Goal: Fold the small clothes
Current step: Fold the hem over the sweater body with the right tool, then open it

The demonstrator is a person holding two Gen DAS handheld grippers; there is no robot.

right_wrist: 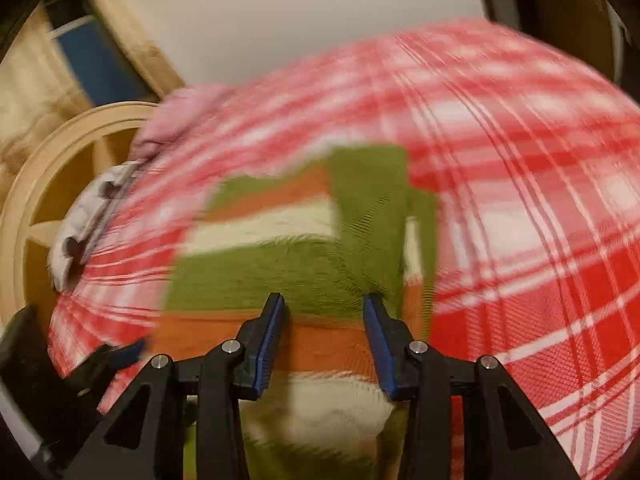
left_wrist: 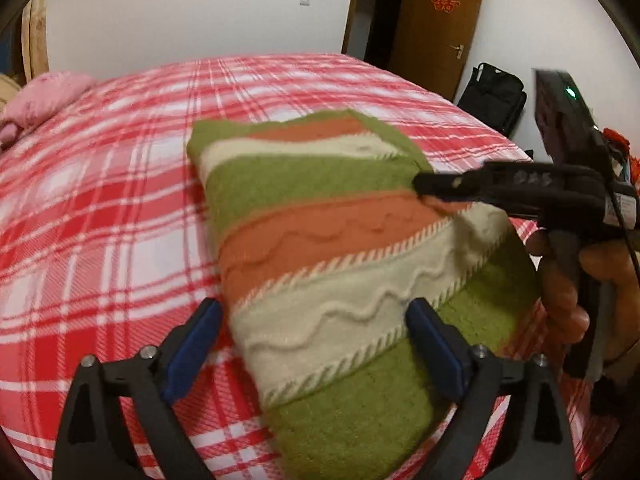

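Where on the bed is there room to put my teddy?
The checked blanket lies bare between the pink pillow and the striped sweater, and beyond it toward the wall. It's crowded around the sweater, where the left gripper and right gripper work.

The left gripper (left_wrist: 314, 334) has its two blue-padded fingers (left_wrist: 192, 350) spread wide apart. The right gripper (right_wrist: 324, 340) also has its fingers parted, with a clear gap between the pads (right_wrist: 270, 344). Seen from the left wrist camera, the right gripper (left_wrist: 436, 190) comes in from the right side, and the person's right hand (left_wrist: 580, 284) is wrapped around its handle – fingers curled.
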